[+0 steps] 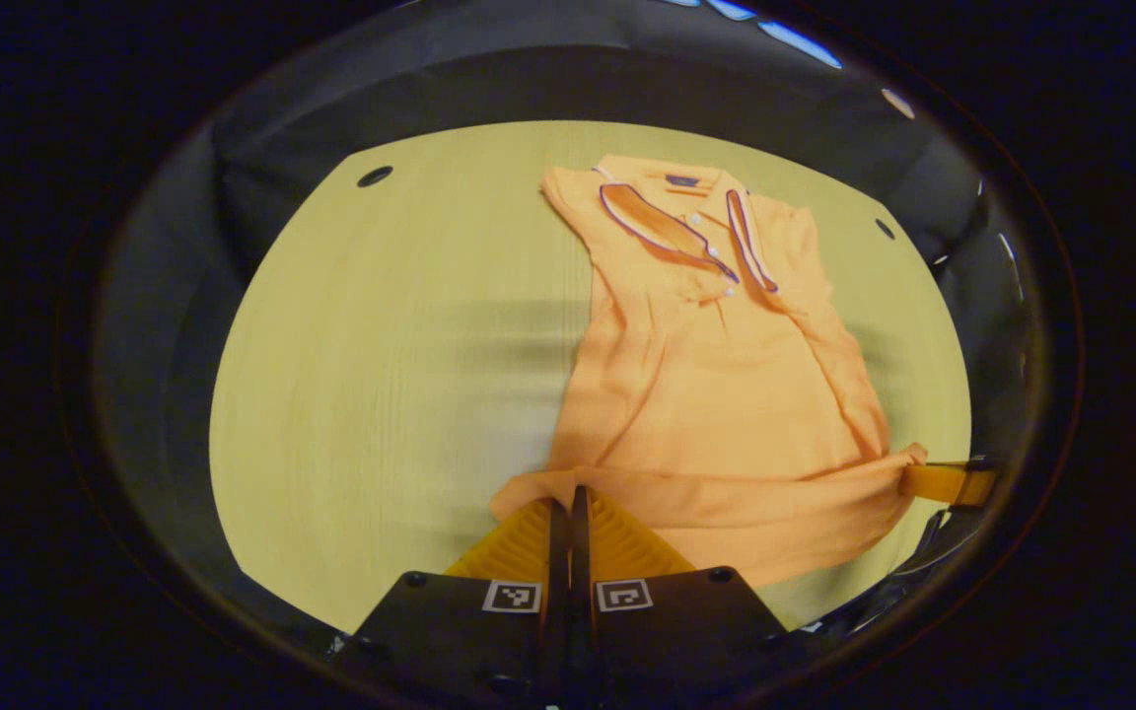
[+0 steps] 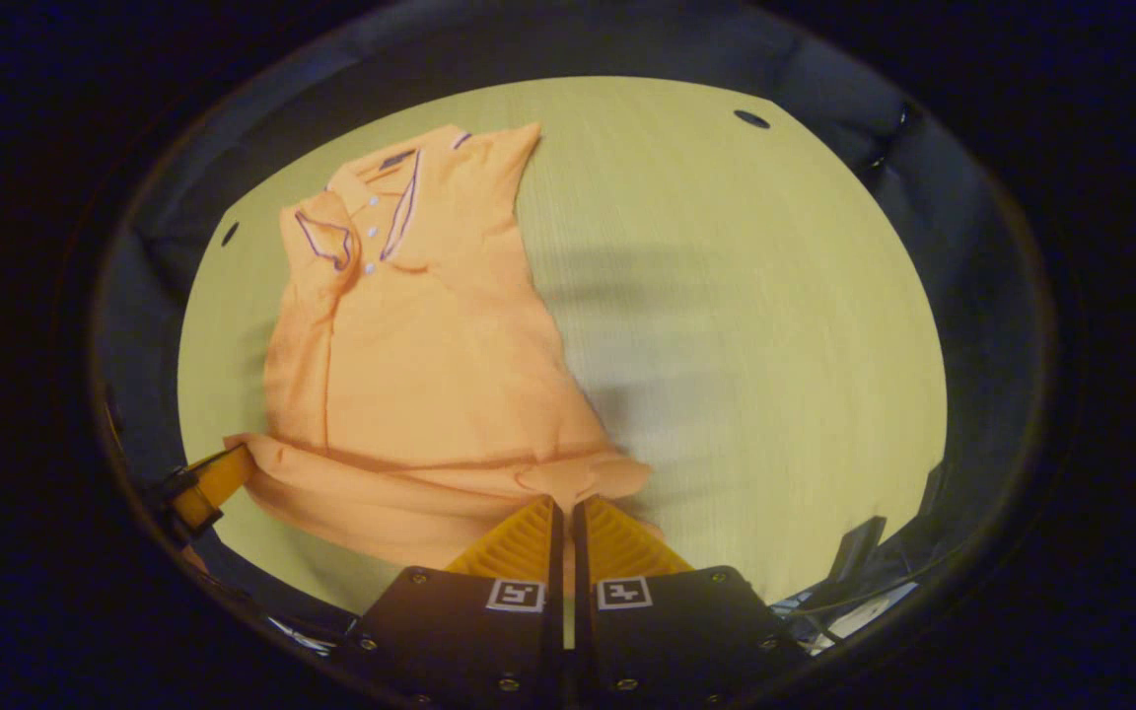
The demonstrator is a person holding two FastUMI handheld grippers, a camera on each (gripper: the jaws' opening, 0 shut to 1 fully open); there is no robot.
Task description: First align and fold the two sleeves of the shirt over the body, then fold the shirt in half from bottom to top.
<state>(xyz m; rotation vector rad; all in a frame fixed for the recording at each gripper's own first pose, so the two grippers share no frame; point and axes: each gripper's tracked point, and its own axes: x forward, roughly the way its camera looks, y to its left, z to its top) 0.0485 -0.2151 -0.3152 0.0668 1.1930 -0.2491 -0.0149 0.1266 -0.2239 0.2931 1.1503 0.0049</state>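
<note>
On the pale yellow wooden table (image 1: pixel 381 375) lies the orange short-sleeved polo shirt with dark-trimmed collar (image 1: pixel 726 365), collar at the far side, hem at the near edge. Its sleeves look already folded in over the body, leaving a narrow panel.

At the bottom of the left gripper view, the left hand-held gripper (image 1: pixel 568 513) has its fingers pressed together on one corner of the hem, and the cloth bunches right at the tips. Likewise the right hand-held gripper (image 2: pixel 565 521) is clenched on the opposite hem corner. Each one also shows at the edge of the other's view, pinching its own corner. Between the two, the hem is lifted slightly and rolls into a soft ridge across the shirt's width.

By my reading, the bottom-to-top fold is just starting. The knit fabric appears light and limp; it will sag in the middle and drag on the table rather than hold a line. Corner grips like these suit it best, kept level and apart so the hem stays taut. Uneven lifting would likely skew the fold or pull the tucked sleeves loose.
</note>
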